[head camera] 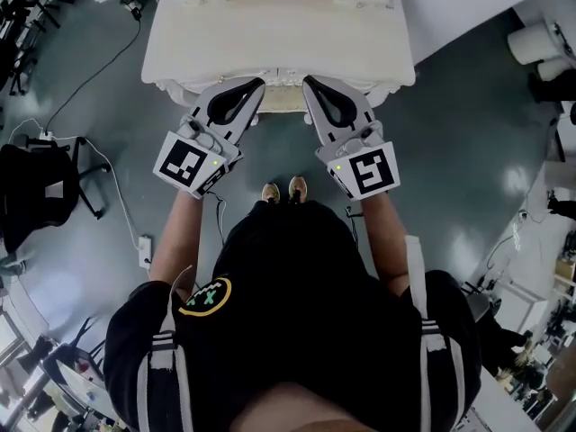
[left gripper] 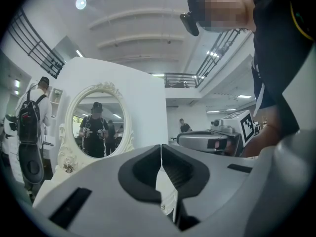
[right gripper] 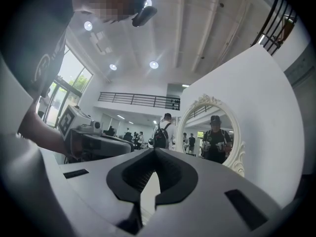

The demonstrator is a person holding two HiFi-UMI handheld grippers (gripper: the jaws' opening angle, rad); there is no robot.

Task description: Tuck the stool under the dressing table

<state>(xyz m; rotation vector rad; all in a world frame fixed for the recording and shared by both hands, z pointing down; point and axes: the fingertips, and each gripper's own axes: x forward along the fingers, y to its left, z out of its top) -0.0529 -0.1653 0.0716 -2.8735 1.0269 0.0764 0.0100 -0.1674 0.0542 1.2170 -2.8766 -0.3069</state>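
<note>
The cream dressing table (head camera: pixel 279 34) stands right in front of me, its front edge just beyond both grippers. No stool shows in any view; the space beneath the tabletop is hidden. My left gripper (head camera: pixel 259 85) and right gripper (head camera: pixel 307 80) are held side by side at the table's front edge, pointing level at it. Both are shut with nothing between the pads. In the left gripper view the shut left gripper (left gripper: pixel 161 148) faces the oval mirror (left gripper: pixel 96 127). In the right gripper view the shut right gripper (right gripper: pixel 155 151) faces the same mirror (right gripper: pixel 212 139).
My feet (head camera: pixel 283 190) stand close to the table's front. A black chair (head camera: pixel 36 192) sits at the left, with a cable and power strip (head camera: pixel 144 250) on the grey floor. White fittings (head camera: pixel 540 43) are at the upper right. A person with a backpack (left gripper: pixel 32 117) stands left of the mirror.
</note>
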